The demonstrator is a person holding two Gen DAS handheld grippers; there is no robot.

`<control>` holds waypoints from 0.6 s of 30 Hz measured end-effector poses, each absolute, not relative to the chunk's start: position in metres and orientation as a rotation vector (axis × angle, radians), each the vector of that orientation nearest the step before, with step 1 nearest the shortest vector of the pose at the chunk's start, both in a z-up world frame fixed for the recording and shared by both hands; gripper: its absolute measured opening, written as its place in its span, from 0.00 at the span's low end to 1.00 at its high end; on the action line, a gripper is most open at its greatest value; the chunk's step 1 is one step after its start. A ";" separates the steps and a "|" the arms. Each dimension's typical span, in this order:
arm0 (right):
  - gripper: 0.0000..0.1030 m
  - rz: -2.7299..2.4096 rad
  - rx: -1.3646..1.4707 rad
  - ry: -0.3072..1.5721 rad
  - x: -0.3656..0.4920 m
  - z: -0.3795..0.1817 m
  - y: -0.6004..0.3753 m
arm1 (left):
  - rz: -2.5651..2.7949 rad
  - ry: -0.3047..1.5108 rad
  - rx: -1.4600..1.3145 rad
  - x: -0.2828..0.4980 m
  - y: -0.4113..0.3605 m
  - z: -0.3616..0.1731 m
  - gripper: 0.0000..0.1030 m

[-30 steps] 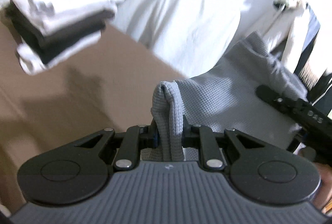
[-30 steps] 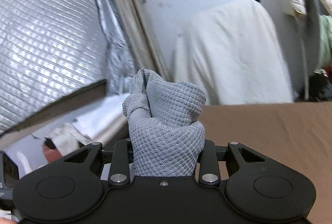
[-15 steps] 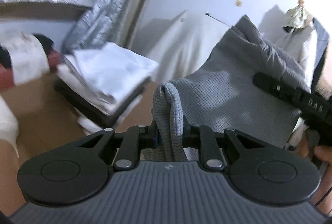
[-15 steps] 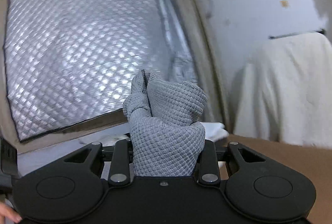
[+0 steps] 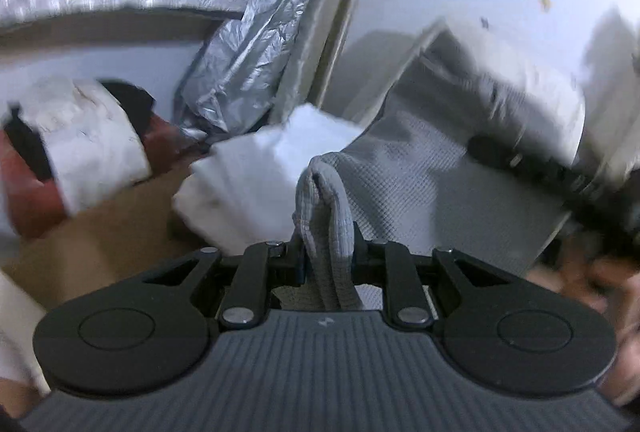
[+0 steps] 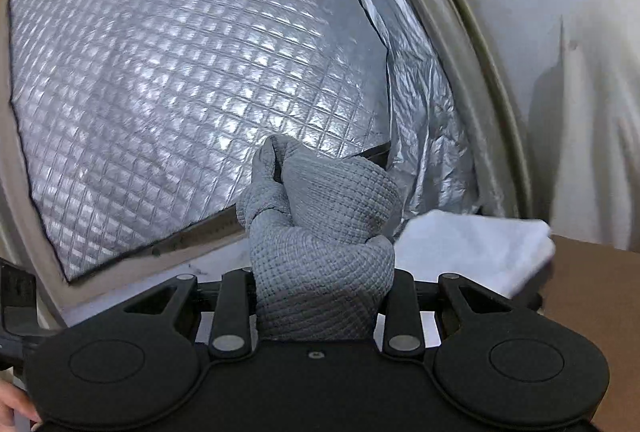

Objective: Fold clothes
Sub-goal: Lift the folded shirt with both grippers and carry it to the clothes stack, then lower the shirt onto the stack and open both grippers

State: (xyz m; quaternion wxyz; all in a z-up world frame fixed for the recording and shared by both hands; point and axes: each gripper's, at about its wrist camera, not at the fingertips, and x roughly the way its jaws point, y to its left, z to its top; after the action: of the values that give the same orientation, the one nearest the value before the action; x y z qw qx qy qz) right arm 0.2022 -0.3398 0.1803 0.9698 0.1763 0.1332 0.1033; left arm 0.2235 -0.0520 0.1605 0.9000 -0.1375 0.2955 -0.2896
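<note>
A grey waffle-knit garment (image 5: 420, 184) hangs in the air, stretched between both grippers. My left gripper (image 5: 326, 256) is shut on a folded edge of it, and the cloth spreads to the right toward the other black gripper (image 5: 560, 176). In the right wrist view my right gripper (image 6: 320, 292) is shut on a thick bunched wad of the same grey garment (image 6: 320, 232), which hides its fingertips. A stack of folded white clothes (image 5: 260, 176) lies on the brown surface (image 5: 100, 232) just beyond the left gripper, and it shows again as folded white clothes (image 6: 476, 248) to the right of the wad.
A quilted silver cover (image 6: 180, 92) fills a framed window straight ahead. Crumpled silver foil (image 5: 248, 44) hangs beside a beige frame. A white-draped shape (image 6: 592, 136) stands at the right. White, black and red clothes (image 5: 80, 144) sit at the left.
Both grippers swung left and rose with the grey garment still held. The folded pile shifted from upper left to the centre, and the silver window now fills the right wrist view.
</note>
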 end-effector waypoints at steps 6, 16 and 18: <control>0.35 0.220 0.363 0.336 0.311 0.155 -0.389 | -0.447 0.623 -0.365 0.320 -0.085 0.129 0.17; 0.35 0.127 0.375 0.429 0.386 0.083 -0.418 | -0.396 0.566 -0.540 0.367 -0.109 0.028 0.17; 0.35 0.126 0.385 0.426 0.384 0.092 -0.427 | -0.433 0.550 -0.578 0.367 -0.113 0.026 0.17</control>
State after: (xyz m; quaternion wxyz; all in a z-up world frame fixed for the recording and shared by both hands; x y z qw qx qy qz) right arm 0.3837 -0.4271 0.0919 0.9571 0.1899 0.2098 0.0622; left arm 0.3672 -0.1131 0.0263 0.8987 -0.2791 0.2657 -0.2094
